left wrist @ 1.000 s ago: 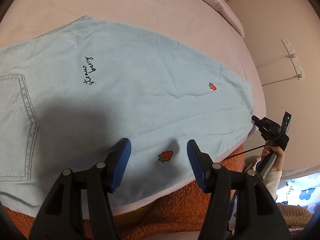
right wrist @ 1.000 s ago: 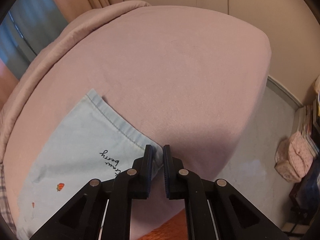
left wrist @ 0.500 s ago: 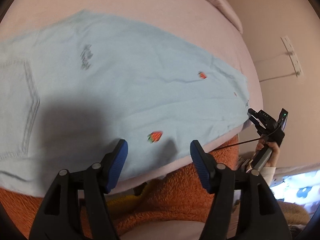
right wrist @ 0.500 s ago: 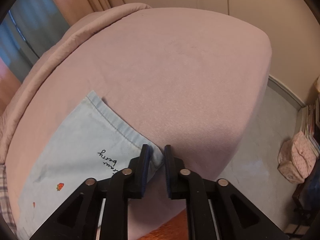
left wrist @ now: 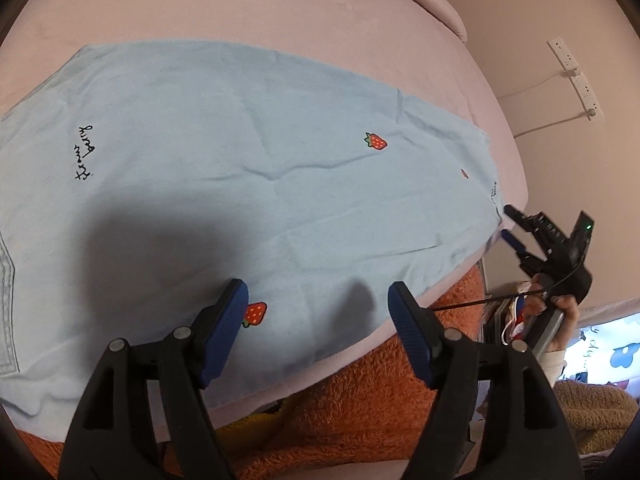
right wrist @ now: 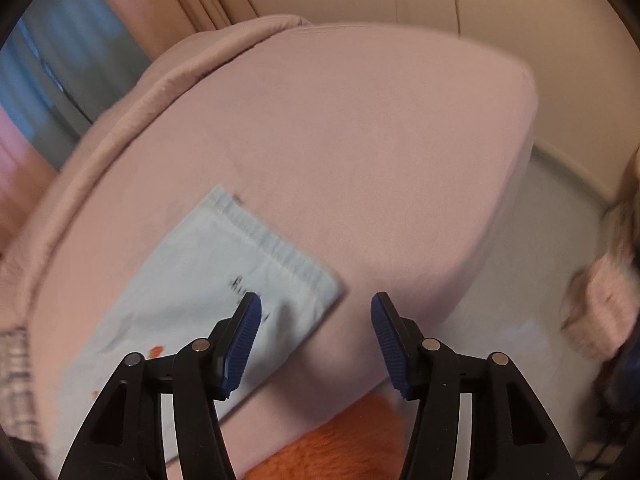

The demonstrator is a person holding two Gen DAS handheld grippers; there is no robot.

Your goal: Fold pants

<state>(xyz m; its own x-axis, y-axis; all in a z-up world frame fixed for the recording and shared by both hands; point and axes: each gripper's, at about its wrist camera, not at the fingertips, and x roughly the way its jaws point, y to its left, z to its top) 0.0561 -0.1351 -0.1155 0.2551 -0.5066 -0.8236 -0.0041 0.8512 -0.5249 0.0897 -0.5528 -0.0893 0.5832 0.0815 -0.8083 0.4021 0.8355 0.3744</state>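
pale blue pants (left wrist: 248, 168) flat on pink bed (left wrist: 280, 8); wall socket strip (left wrist: 576, 76).

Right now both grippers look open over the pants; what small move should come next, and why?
Probably close the right gripper back down on the hem corner to start the fold. Its jaws stand open with that corner between them, ungripped, and the pants lie flat on the bed. The left gripper is open too.

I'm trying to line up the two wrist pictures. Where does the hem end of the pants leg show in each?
Left wrist: the hem lies at far right, just beside the right gripper.
Right wrist: the hem runs diagonally through the middle, its corner just left of the gap between the open fingers.
Shared landmark: the black script lettering by the hem.
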